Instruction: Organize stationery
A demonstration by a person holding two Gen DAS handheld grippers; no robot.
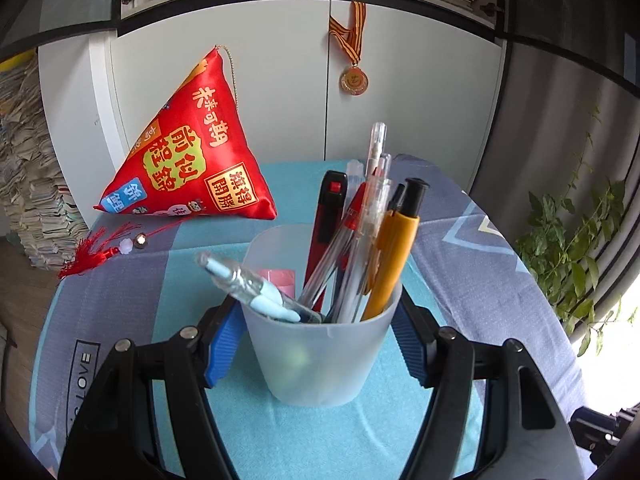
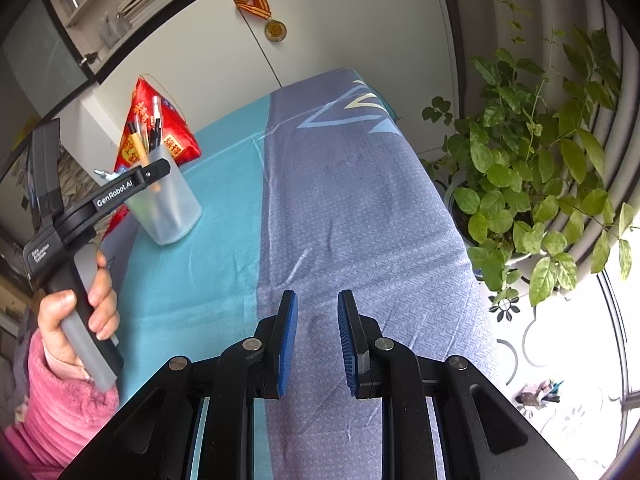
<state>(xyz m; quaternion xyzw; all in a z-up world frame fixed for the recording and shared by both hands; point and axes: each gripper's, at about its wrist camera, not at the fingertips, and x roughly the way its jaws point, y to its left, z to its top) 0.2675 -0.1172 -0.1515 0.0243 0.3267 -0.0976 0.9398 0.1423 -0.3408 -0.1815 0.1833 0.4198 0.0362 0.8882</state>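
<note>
The cup [image 1: 320, 344], a frosted translucent plastic one, is seen standing upright on the table [image 1: 132, 280], on the turquoise band of a blue and grey patterned cloth. It is clasped on both sides by the left tongs [image 1: 318, 334], whose blue ribbed pads [image 1: 222, 344] are pressed against its wall just below the rim. The cup is filled with stationery: an orange pen [image 1: 394, 256] with a black cap, several clear pens [image 1: 360, 240], a red and black utility knife [image 1: 330, 208] and a light blue pen [image 1: 256, 292] that is laid slanting across the rim towards the left. Behind the cup, well apart from it, a red pyramid-shaped pouch [image 1: 188, 148] with gold lettering is set at the far edge of the table, its red tassel [image 1: 96, 250] spread on the cloth. A medal [image 1: 354, 78] on a striped ribbon is hung on the white cupboard door behind. In the right wrist view, the right tongs [image 2: 318, 344] are held over the grey part of the cloth, narrowly parted with nothing between the pads. The left hand [image 2: 76, 320], in a pink sleeve, is seen gripping the handle of the left tool, and a potted plant [image 2: 532, 168] is placed beside the table.
</note>
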